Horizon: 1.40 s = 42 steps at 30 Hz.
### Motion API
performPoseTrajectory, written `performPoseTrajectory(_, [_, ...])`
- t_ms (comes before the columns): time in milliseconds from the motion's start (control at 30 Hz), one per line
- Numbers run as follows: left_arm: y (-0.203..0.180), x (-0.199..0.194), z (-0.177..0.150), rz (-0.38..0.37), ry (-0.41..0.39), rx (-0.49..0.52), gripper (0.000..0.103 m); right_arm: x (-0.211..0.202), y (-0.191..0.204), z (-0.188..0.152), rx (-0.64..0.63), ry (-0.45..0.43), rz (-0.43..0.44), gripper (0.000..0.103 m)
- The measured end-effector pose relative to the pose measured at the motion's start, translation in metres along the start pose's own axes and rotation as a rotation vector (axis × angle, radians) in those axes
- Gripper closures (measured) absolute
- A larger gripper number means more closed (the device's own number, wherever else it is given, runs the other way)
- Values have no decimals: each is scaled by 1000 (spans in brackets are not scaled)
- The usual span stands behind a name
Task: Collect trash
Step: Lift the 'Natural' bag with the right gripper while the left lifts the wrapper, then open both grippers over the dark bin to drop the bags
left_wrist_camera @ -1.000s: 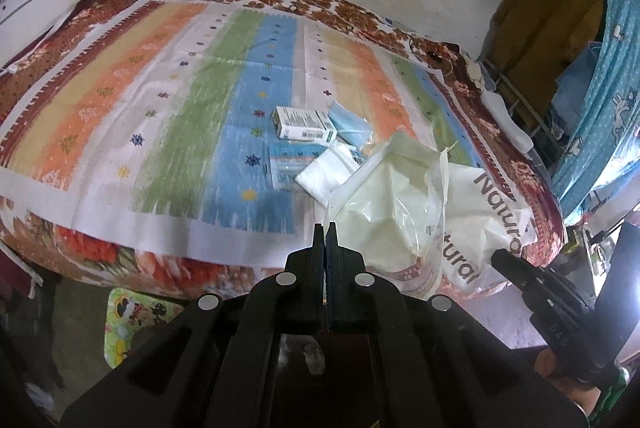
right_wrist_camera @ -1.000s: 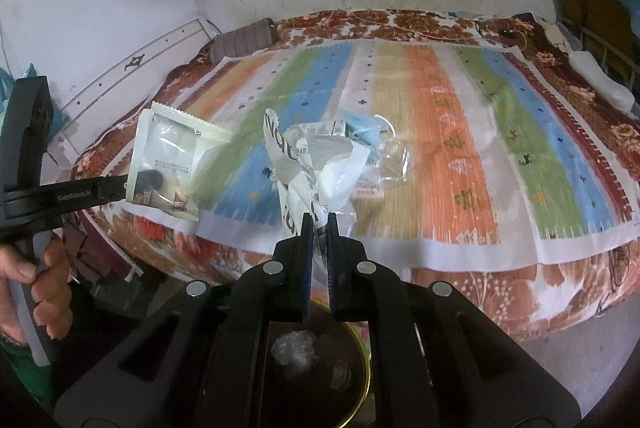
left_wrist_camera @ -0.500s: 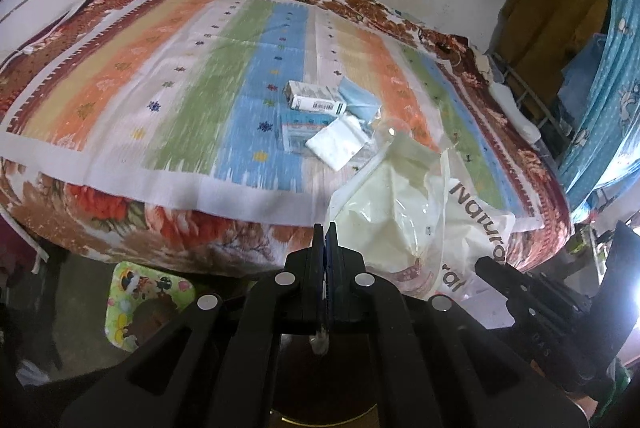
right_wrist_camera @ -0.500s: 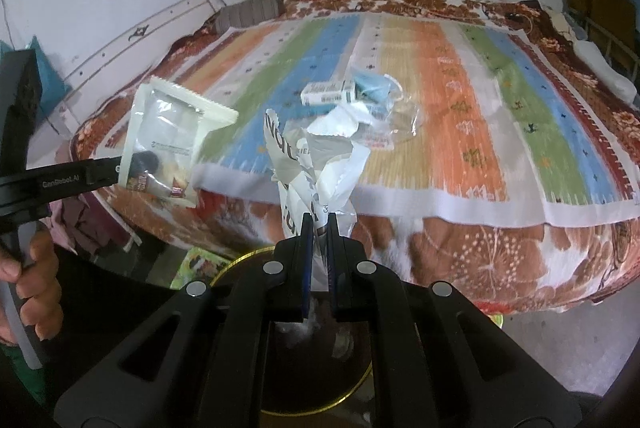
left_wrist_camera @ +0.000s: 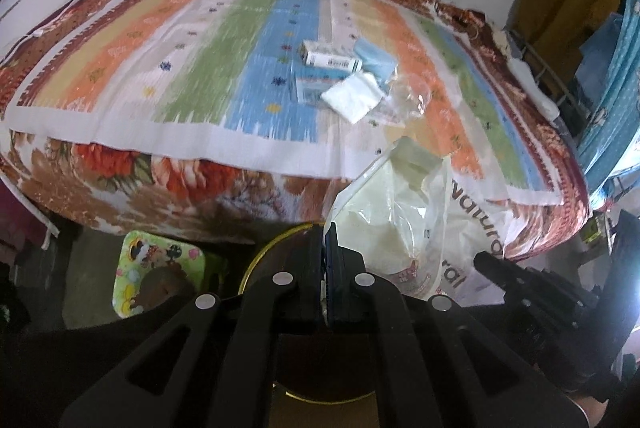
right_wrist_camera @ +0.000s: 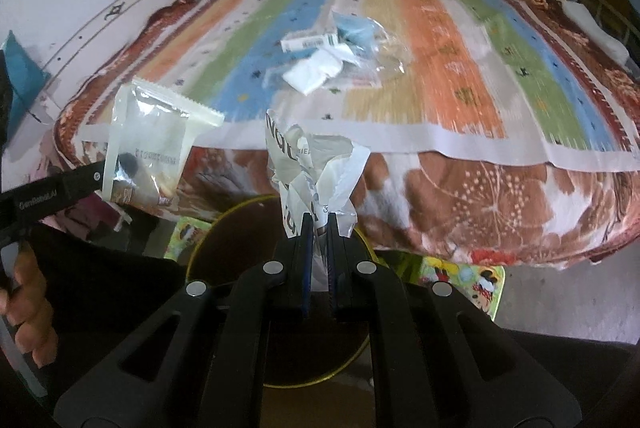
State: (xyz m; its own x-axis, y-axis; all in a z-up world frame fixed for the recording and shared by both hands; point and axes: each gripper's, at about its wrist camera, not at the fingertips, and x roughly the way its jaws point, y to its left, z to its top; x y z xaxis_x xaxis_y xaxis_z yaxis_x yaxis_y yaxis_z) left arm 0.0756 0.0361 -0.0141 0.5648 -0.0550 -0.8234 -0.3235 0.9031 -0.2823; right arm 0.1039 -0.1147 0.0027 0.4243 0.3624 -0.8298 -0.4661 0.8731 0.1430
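A: Two wrappers are off the bed [left_wrist_camera: 168, 76] already, one per gripper. Where's the bin [right_wrist_camera: 224, 240]?

B: Straight below both; its gold rim shows under the fingers in each view.

A: And the bag [right_wrist_camera: 316, 172]?

B: The right gripper [right_wrist_camera: 318, 228] has its fingers pressed on the crumpled bag, which stands up from the tips, directly above the bin mouth.

A: The pouch [right_wrist_camera: 148, 148]?

B: The left gripper [left_wrist_camera: 325, 240] is clamped on its lower edge, long axis upward, over the bin's left side. I'd judge the right nearer to dropping.

A: What remains?

B: A small pile [left_wrist_camera: 348, 84] mid-bed, well ahead of both: a box [left_wrist_camera: 330, 58], tissue and clear film.
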Motion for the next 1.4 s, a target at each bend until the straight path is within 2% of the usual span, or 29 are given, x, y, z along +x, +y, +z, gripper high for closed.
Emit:
performPoseTrajectory(333, [-3, 21, -8, 43, 102, 13, 103, 20, 3, -11, -1, 101, 0, 98])
performPoseTrajectory(600, [1, 42, -17, 81, 177, -19, 103, 38, 6, -23, 5, 189, -14, 97])
performPoseTrajectory(633, [1, 43, -18, 80, 183, -25, 99, 41, 4, -24, 16, 206, -9, 94])
performPoseTrajectory(667, [2, 45, -18, 76, 191, -31, 92, 43, 4, -25, 22, 215, -7, 93])
performPoseTrajectory(733, [4, 46, -18, 66, 199, -42, 76, 47, 3, -27, 36, 235, 6, 83])
performPoseTrajectory(767, [3, 46, -18, 64, 198, -44, 72, 47, 3, -27, 37, 237, 7, 83])
performPoseTrajectory(867, [4, 44, -17, 46, 192, -54, 66, 47, 5, -27, 29, 238, 18, 82])
performPoseTrajectory(1000, [6, 37, -10, 48, 154, -61, 59, 44, 5, -26, 29, 226, 32, 71])
performPoseTrajectory(1167, [13, 35, 2, 73, 111, -94, 50, 39, 8, -21, 12, 199, 47, 68])
performPoseTrajectory(1267, [12, 33, 3, 65, 103, -83, 43, 35, 14, -17, -12, 170, 57, 61])
performPoseTrajectory(1400, [10, 25, 10, 50, 65, -64, 41, 30, 15, -11, -19, 143, 67, 55])
